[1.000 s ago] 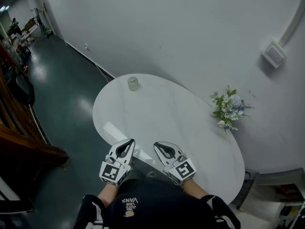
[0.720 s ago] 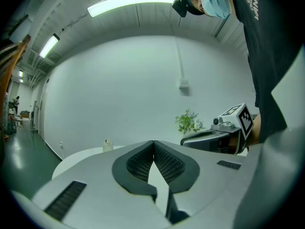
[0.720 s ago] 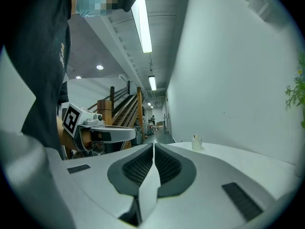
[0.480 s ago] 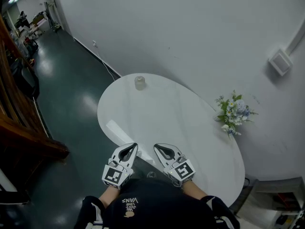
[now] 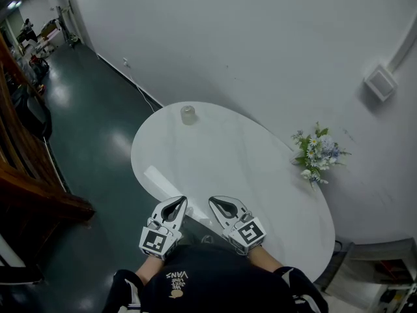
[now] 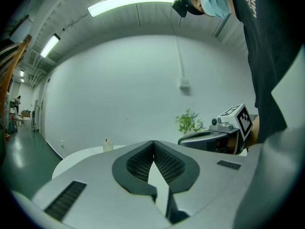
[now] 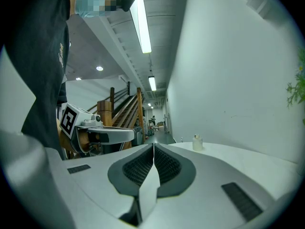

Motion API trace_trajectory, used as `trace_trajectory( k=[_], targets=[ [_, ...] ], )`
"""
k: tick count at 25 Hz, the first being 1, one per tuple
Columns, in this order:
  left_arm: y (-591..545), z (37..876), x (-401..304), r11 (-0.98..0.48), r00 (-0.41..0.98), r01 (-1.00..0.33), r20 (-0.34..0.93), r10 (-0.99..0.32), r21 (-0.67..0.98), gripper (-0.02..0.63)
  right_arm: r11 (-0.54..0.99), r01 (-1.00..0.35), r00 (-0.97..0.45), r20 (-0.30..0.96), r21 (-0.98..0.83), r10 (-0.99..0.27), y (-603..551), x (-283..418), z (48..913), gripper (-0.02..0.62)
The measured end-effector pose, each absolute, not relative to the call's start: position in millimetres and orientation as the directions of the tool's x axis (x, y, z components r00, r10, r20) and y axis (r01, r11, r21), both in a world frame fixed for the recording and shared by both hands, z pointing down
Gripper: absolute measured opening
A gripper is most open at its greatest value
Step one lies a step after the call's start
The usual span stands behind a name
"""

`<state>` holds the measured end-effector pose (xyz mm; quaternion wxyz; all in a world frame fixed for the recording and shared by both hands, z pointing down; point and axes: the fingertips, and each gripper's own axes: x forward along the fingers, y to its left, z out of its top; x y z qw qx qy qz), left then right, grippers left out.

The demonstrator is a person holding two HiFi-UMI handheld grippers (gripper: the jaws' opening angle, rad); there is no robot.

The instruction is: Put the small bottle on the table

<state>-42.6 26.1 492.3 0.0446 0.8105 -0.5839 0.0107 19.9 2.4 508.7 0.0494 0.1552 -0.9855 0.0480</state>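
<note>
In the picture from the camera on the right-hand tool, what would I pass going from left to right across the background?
Left gripper → small bottle, standing on the white table → flowers at the right edge. The wooden stairs overlap the left gripper, so they are left out of the order.

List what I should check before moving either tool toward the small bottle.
1. Position of the small bottle: upright at the far edge of the table. Ok.
2. Load in the left tool: jaws together, nothing between. Ok.
3. Load in the right tool: jaws together, nothing between. Ok.
4. Jaws open for a grasp: both shut. Not ok.
5. Way across the table: bare top between tools and bottle, flowers off to the right. Ok.
6. Bottle within reach from here: cannot tell.
</note>
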Motion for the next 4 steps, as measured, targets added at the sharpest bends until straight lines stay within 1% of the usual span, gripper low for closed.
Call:
trace_trajectory(
  k=[4],
  targets=[
    [22.5,494.3,-43.3,-0.315,0.319,-0.948,0.075,-0.945,0.053,0.020,0.948,-0.311,-0.947,0.104,-0.059,-0.304,-3.2,21.0,511.9,0.045]
  ],
)
